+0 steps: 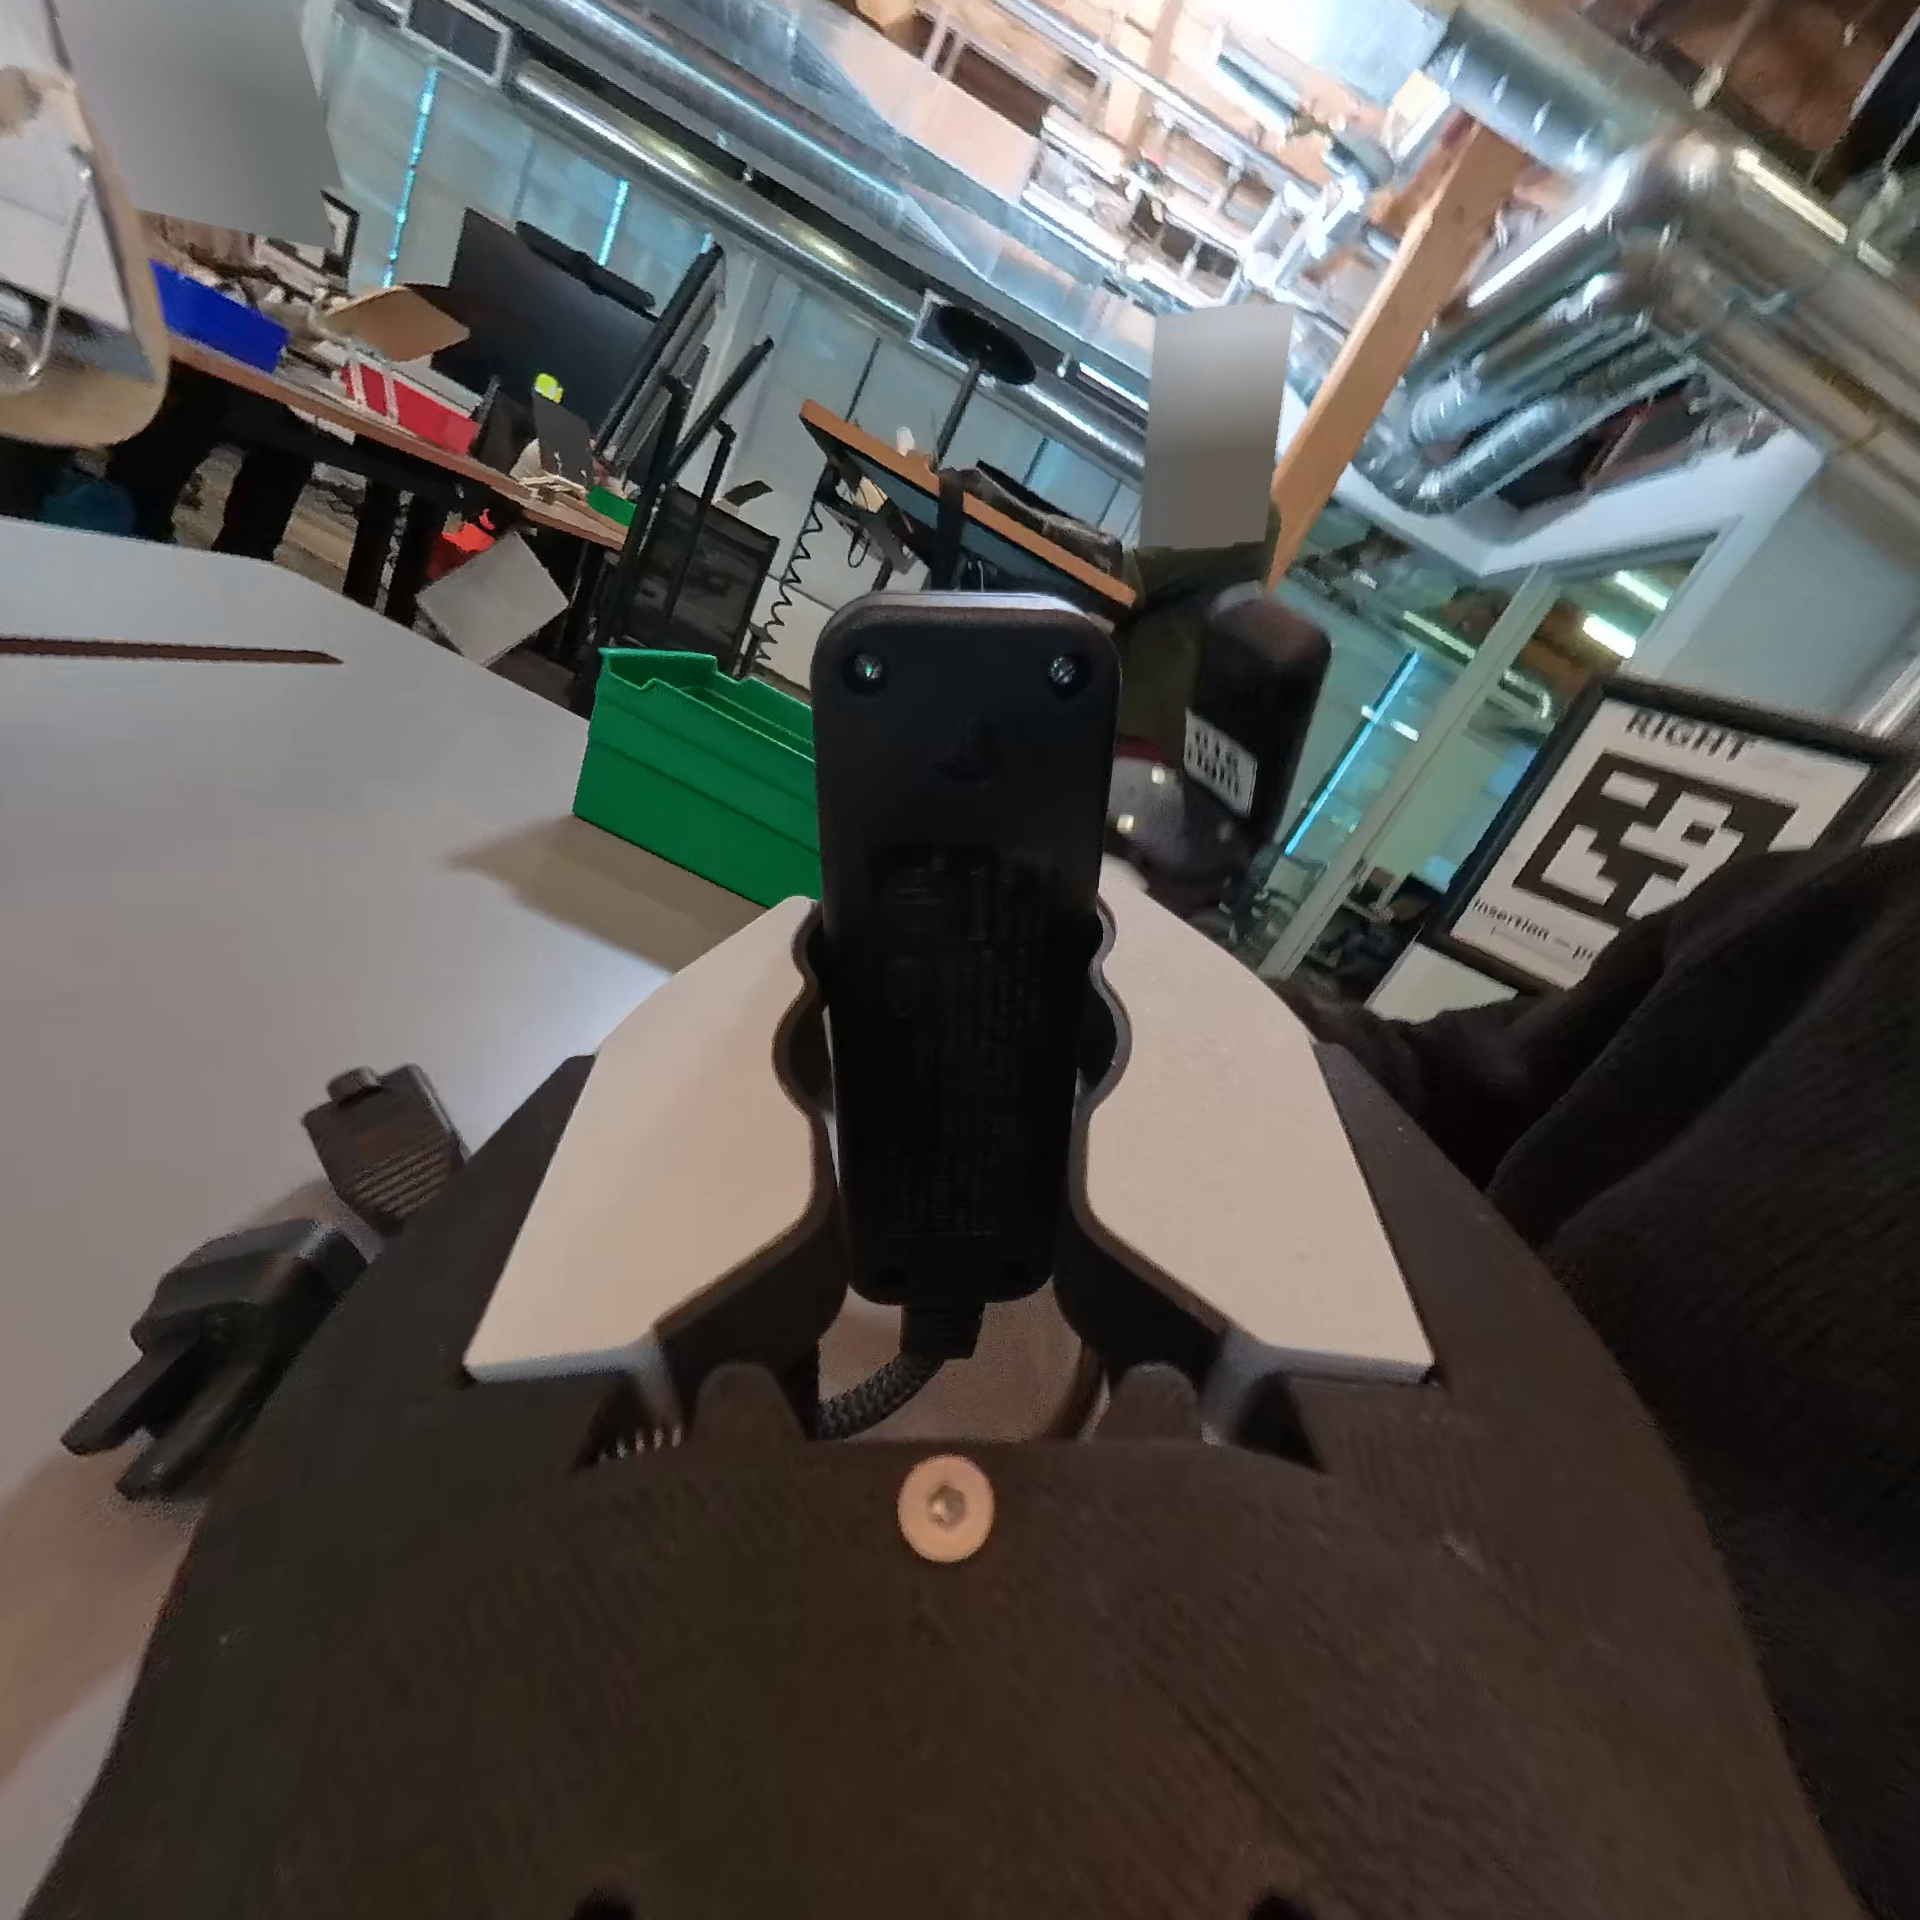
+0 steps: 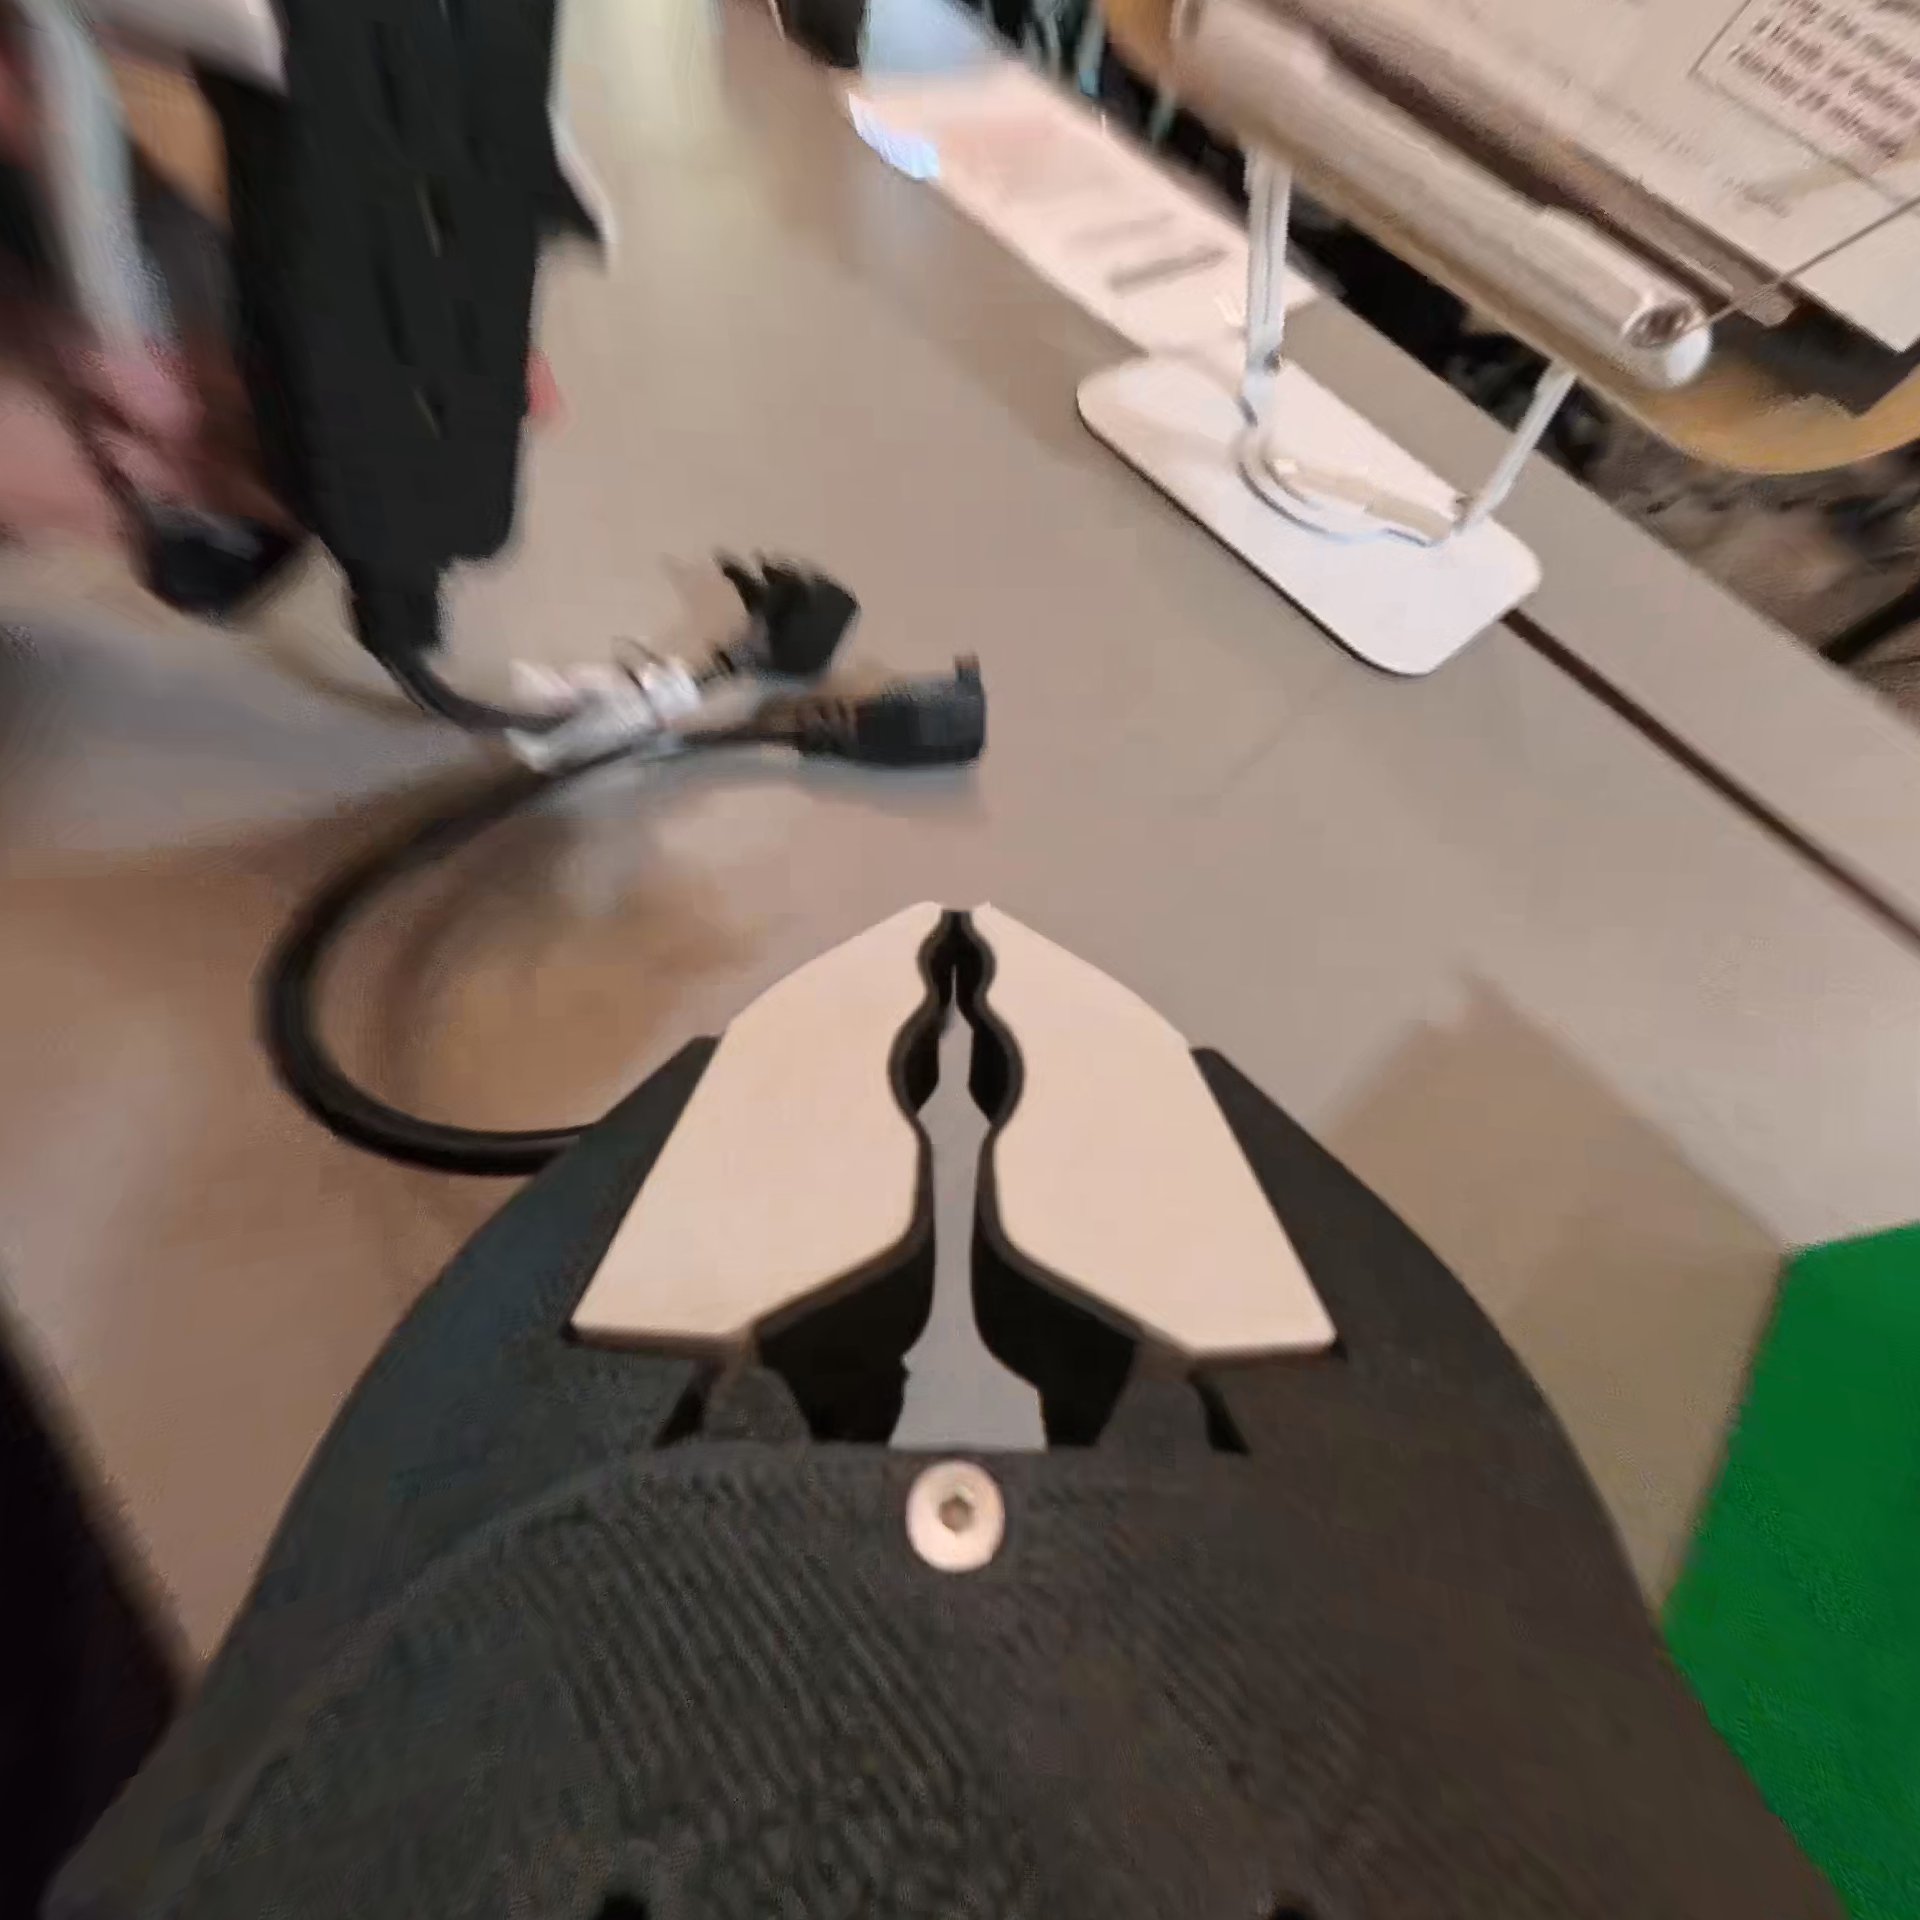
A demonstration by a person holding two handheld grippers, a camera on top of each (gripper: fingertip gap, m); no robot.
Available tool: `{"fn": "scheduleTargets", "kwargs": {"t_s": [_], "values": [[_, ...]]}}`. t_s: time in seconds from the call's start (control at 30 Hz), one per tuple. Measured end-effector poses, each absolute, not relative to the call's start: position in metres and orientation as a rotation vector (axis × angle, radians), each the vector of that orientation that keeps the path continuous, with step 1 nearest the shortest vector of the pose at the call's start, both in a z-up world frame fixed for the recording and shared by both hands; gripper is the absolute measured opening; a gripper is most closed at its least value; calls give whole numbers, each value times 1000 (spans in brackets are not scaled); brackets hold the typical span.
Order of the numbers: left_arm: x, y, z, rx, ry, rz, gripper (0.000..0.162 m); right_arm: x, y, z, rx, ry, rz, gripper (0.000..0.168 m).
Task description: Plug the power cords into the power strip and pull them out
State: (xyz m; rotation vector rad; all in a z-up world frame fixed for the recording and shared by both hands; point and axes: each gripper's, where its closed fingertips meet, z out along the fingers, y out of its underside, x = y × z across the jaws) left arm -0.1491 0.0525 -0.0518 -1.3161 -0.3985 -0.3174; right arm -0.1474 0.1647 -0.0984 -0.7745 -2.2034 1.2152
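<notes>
My left gripper (image 1: 956, 920) is shut on a black power strip (image 1: 961, 831), held upright above the grey table with its screwed back side facing the camera and its braided cord (image 1: 883, 1392) hanging below. Two black plugs (image 1: 384, 1143) (image 1: 208, 1340) lie on the table to the lower left. In the right wrist view the strip (image 2: 384, 260) shows blurred at the upper left, its socket side facing this camera. My right gripper (image 2: 961, 912) is shut and empty above the table. Ahead of it lie two black plugs (image 2: 894, 717) (image 2: 795, 608) and a looping black cable (image 2: 343, 1081).
A green bin (image 1: 696, 769) stands on the table past the strip; it also shows at the right edge (image 2: 1808, 1558). A white stand base (image 2: 1320, 520) holding a document board sits at the far right. A dark sleeve (image 1: 1714, 1195) and a marker board (image 1: 1652, 831) are on the right.
</notes>
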Motion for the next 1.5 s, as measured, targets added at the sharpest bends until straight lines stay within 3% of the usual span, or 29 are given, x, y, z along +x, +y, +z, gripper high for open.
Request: {"fn": "scheduleTargets", "kwargs": {"t_s": [0.13, 0.37, 0.5, 0.6, 0.73, 0.83, 1.1, 1.27, 1.3, 1.47, 1.5], "values": [[-140, 55, -49, -1386, -335, -249, 47, -137, 177, -59, -942, -2224, 1522, 0], [-145, 63, -57, -1420, -392, -213, 47, -131, 162, -106, -1162, -2298, 1453, 2], [-146, 63, -58, -1414, -420, -188, 47, -101, 123, -143, -1260, -2339, 1382, 44], [-145, 64, -61, -1410, -424, -204, 47, -92, 123, -174, -1165, -2348, 1008, 70], [-145, 60, -58, -1384, -423, -208, 47, -98, 119, -195, -1131, -2359, 861, 66], [-146, 56, -52, -1353, -420, -208, 48, -114, 131, -195, -1073, -2298, 799, 33], [-144, 43, -31, -1271, -410, -172, 47, -123, 157, -187, -1164, -2279, 952, 24], [-135, 51, -33, -1320, -380, -167, 47, -128, 168, -147, -1217, -2147, 1285, 20], [-134, 53, -34, -1328, -378, -170, 47, -129, 172, -140, -1212, -2114, 1323, 0], [-133, 58, -36, -1315, -389, -209, 47, -130, 184, -162, -1162, -2167, 1052, 1], [-133, 58, -37, -1316, -391, -211, 47, -129, 181, -168, -1165, -2182, 1013, 11]]}}
